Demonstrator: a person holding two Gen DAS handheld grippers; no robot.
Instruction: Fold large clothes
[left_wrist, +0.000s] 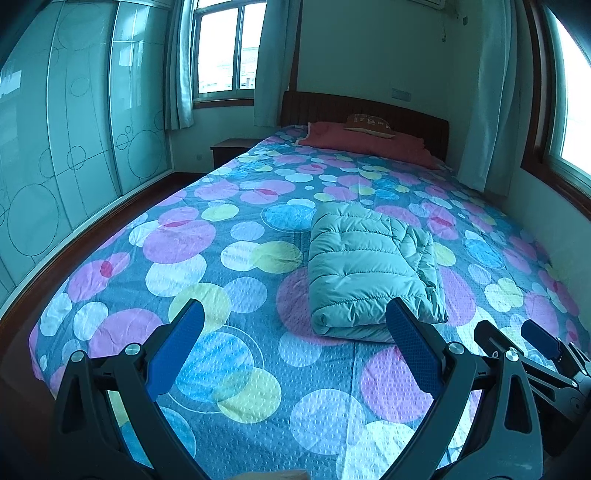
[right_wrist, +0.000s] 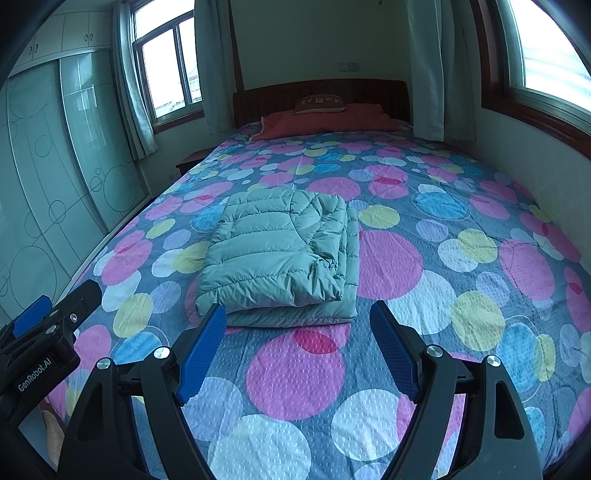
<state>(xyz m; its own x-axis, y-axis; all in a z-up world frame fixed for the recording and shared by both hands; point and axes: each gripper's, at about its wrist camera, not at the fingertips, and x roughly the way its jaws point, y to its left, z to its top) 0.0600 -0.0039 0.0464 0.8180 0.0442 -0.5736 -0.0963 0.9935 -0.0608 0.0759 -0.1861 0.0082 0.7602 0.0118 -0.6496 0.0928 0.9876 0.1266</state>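
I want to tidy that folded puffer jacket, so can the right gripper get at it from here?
Probably yes. The right gripper is open and empty, and the folded jacket lies right ahead on the bedspread with nothing between them.

Home bedroom: bed (left_wrist: 236, 332), wardrobe (left_wrist: 74, 147), curtained window (left_wrist: 221, 51).

one folded puffer jacket (right_wrist: 280, 254) on one bed (right_wrist: 461, 236); one red blanket (right_wrist: 325, 123) with one small brown pillow (right_wrist: 320, 104) on top; two grippers, the left gripper (left_wrist: 295, 345) and the right gripper (right_wrist: 298, 347), each with two blue pads, both spread wide; two windows; one nightstand (left_wrist: 231, 149); one headboard (right_wrist: 369, 94)
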